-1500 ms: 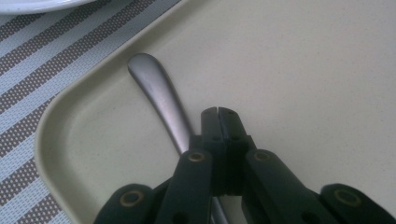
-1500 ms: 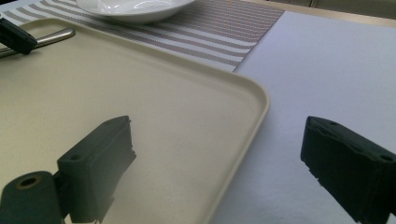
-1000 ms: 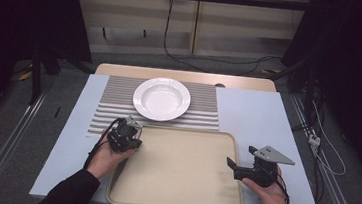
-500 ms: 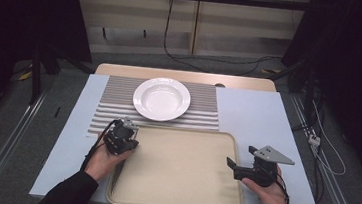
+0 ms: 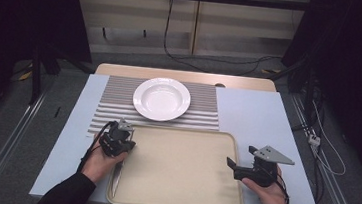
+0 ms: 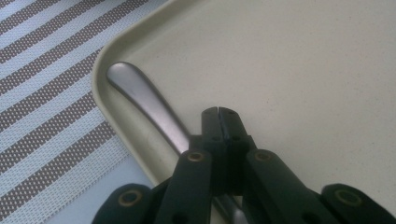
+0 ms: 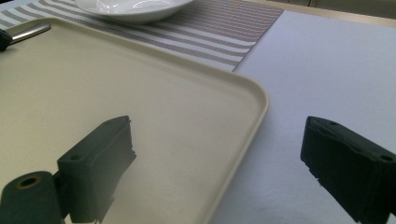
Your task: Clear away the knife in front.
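The left gripper [image 6: 218,112] has its jaws closed, empty, over the metal handle [image 6: 140,95] in the tray [image 6: 121,51]. Open them first, then pinch the handle. The right gripper [image 7: 219,154] waits wide open.

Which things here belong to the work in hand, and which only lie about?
In the work: metal utensil lying along the tray's left wall; beige tray; left tongs, shut just above the utensil.

Lying about: white plate; striped mat; right tongs, open.
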`<state>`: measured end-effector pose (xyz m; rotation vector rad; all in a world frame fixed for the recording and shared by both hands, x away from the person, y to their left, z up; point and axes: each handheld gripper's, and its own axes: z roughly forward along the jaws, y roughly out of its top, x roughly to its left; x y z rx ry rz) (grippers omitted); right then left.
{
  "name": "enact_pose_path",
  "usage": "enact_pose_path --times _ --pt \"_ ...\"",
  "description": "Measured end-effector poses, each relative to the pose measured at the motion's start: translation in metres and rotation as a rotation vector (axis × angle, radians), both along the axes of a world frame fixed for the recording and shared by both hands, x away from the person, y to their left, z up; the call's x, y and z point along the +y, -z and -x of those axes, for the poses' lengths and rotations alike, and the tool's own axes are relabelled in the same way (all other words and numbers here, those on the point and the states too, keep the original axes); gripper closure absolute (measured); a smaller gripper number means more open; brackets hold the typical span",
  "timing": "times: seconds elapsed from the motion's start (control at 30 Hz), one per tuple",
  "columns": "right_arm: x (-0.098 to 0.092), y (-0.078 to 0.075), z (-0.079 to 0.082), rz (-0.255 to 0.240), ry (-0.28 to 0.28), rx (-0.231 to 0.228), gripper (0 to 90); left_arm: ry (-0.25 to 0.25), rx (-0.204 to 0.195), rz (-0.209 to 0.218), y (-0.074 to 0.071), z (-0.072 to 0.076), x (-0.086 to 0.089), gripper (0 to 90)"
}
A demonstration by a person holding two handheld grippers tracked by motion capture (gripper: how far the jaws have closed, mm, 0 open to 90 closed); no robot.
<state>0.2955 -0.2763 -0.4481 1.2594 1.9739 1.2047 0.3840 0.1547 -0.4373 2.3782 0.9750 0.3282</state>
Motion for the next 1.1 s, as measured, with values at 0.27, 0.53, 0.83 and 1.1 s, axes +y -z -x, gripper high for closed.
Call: enact_pose_path --times 0.27,0.53,0.83,1.1 --pt "-0.0003 0.0001 -0.0002 -0.002 0.0 0.001 9.1 -0.001 -0.001 0.013 0.0008 0.0009 0.0012 90.0" --pt "-0.0001 0.0002 -0.0005 -0.001 -0.002 0.0 9.1 0.018 -0.033 0.047 -0.0005 0.0028 0.0007 82.5" --pt "0.0 0.0002 -0.0006 -0.003 -0.001 0.001 9.1 0.019 -0.069 0.089 -0.0036 0.0041 -0.0006 59.5" --pt "0.0 0.0002 -0.0006 -0.003 -0.002 0.001 9.1 -0.009 -0.058 0.137 -0.0013 0.0004 -0.0038 18.6"
